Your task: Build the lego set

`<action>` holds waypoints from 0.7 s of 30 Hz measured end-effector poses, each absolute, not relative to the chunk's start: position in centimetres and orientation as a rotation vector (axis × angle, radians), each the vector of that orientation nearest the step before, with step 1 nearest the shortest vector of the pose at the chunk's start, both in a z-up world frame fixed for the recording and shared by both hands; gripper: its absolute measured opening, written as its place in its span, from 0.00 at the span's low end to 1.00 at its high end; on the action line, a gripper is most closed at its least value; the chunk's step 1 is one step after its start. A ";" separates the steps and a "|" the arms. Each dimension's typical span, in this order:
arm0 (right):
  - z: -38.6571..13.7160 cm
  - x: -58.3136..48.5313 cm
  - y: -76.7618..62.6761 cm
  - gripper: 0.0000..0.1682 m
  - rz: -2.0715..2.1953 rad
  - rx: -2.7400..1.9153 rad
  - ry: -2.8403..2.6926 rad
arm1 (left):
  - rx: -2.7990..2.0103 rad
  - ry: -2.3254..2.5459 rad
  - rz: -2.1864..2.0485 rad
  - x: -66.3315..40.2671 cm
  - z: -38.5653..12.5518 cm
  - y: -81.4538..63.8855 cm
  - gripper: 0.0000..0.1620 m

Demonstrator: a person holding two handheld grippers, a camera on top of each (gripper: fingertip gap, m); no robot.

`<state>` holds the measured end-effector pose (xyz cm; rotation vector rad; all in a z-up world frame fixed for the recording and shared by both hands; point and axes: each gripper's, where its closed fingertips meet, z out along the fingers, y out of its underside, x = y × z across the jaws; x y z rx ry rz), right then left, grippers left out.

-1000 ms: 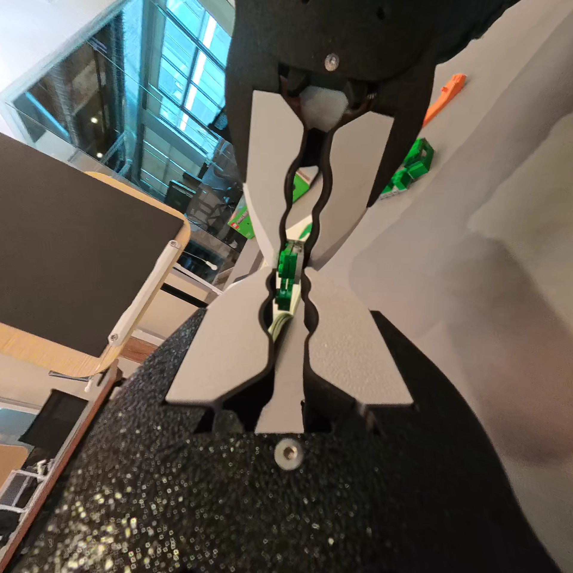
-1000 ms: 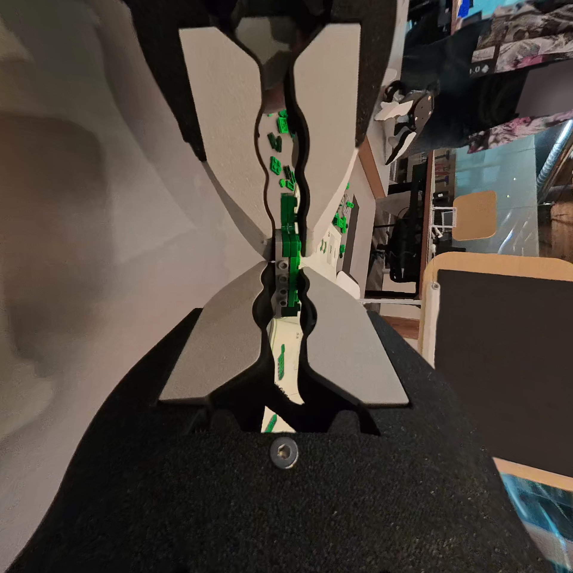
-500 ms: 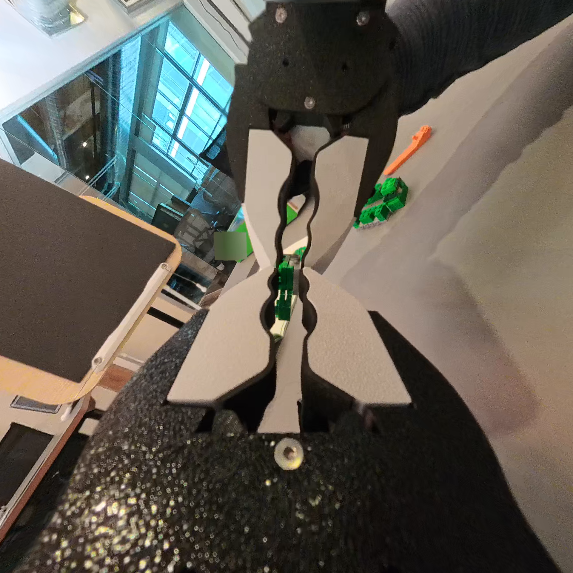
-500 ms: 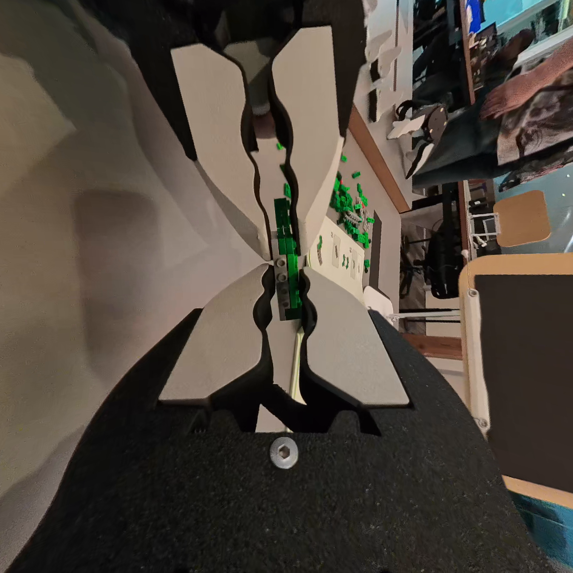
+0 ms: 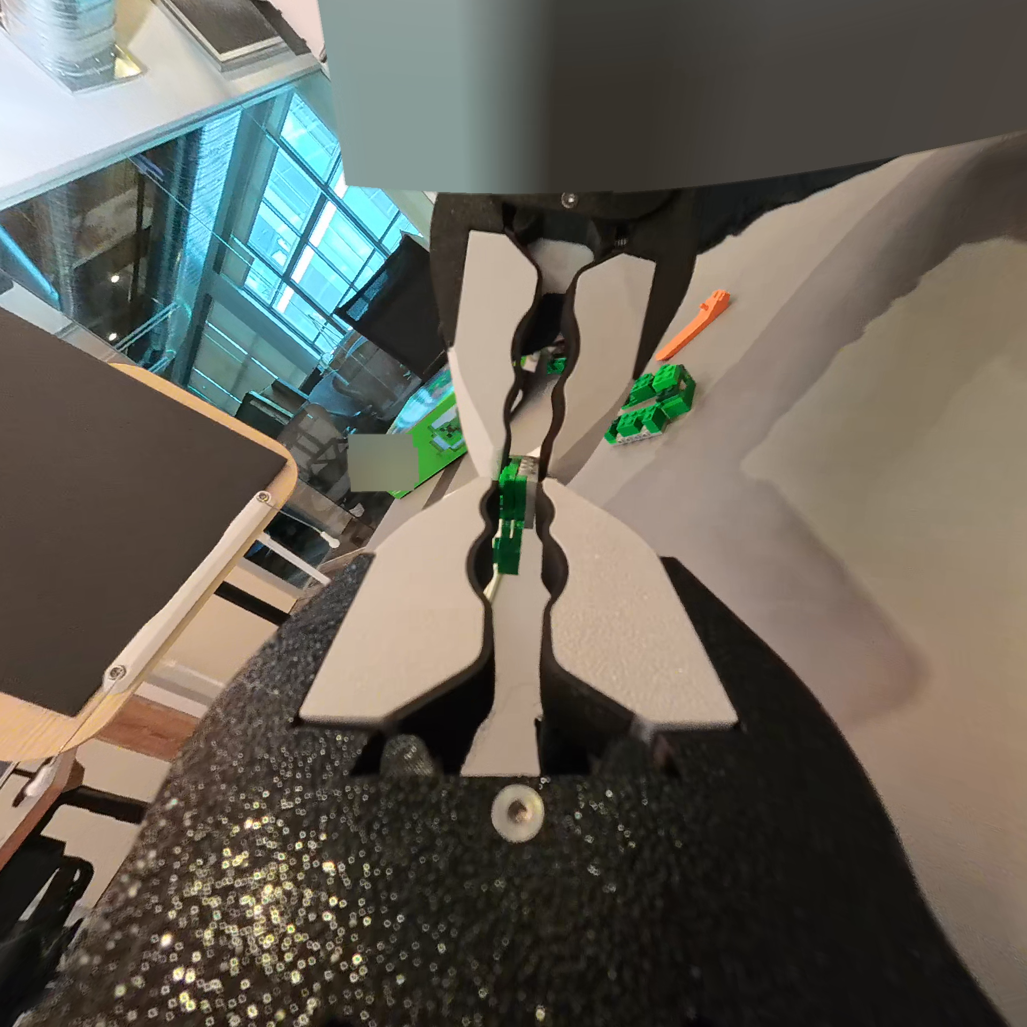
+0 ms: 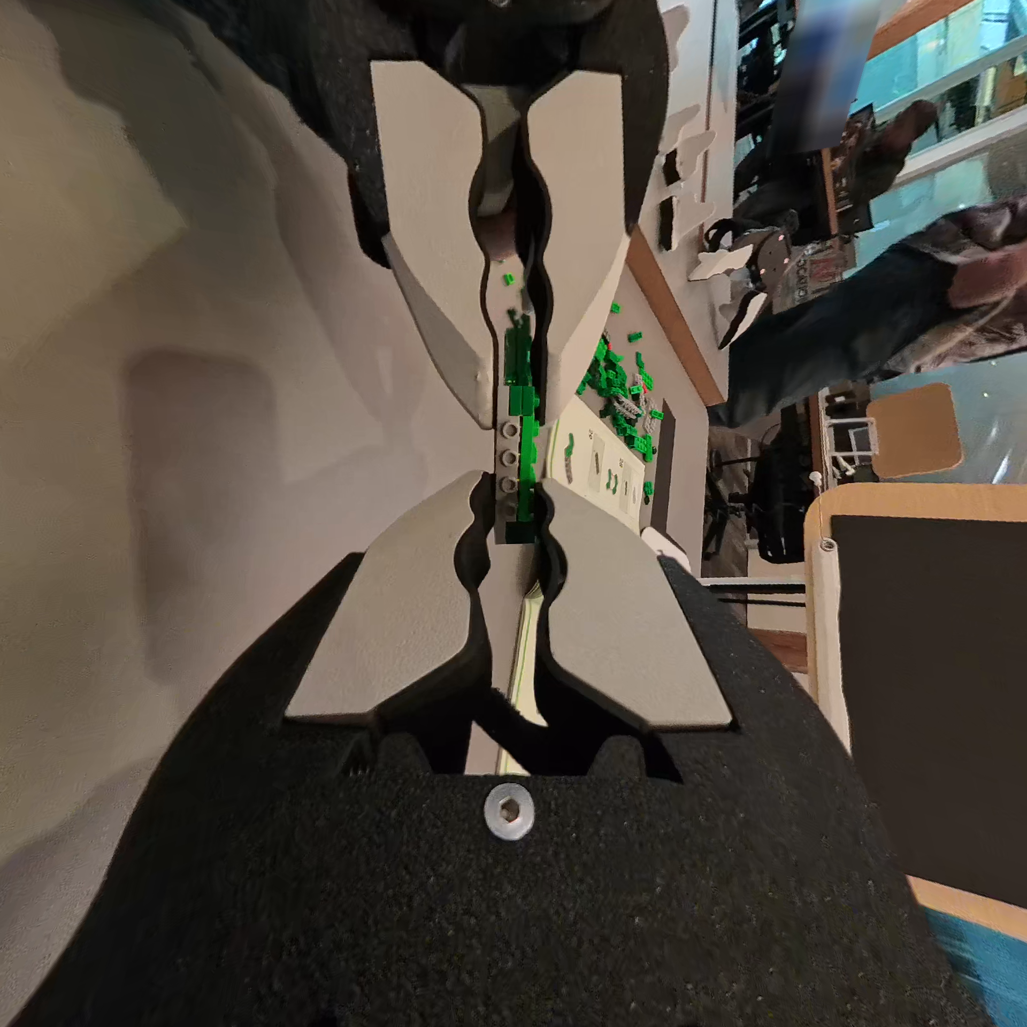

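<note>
Now we grip grey-green lego assembly [image 6: 518, 472] between both: left gripper [image 5: 514, 503] and right gripper [image 6: 514, 500] clamped on it, tip to tip. Beyond us: green sub-build [image 5: 653, 411], orange separator [image 5: 692, 325], loose brick pile [image 6: 619, 389], instruction booklet [image 6: 597, 467] on table [image 5: 833, 500].

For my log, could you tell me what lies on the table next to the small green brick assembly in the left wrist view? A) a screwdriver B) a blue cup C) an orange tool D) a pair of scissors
C: a slim orange tool lies just beyond the green brick assembly on the table.
</note>
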<state>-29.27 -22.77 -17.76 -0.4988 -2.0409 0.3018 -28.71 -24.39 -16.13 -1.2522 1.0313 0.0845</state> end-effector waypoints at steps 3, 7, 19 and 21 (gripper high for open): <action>-17.9 -29.1 -22.4 0.07 0.261 -0.510 -2.058 | -1.284 1.003 0.056 -28.7 -16.3 -24.1 0.08; -18.1 -29.0 -22.5 0.07 0.205 -0.496 -2.091 | -1.337 1.003 0.168 -28.8 -17.2 -23.0 0.18; -18.1 -28.9 -23.4 0.07 0.266 -0.542 -2.140 | -1.316 1.073 0.165 -28.2 -17.2 -23.8 0.08; -18.0 -29.0 -23.6 0.07 0.324 -0.565 -2.122 | -1.325 1.071 0.145 -28.3 -17.2 -23.8 0.07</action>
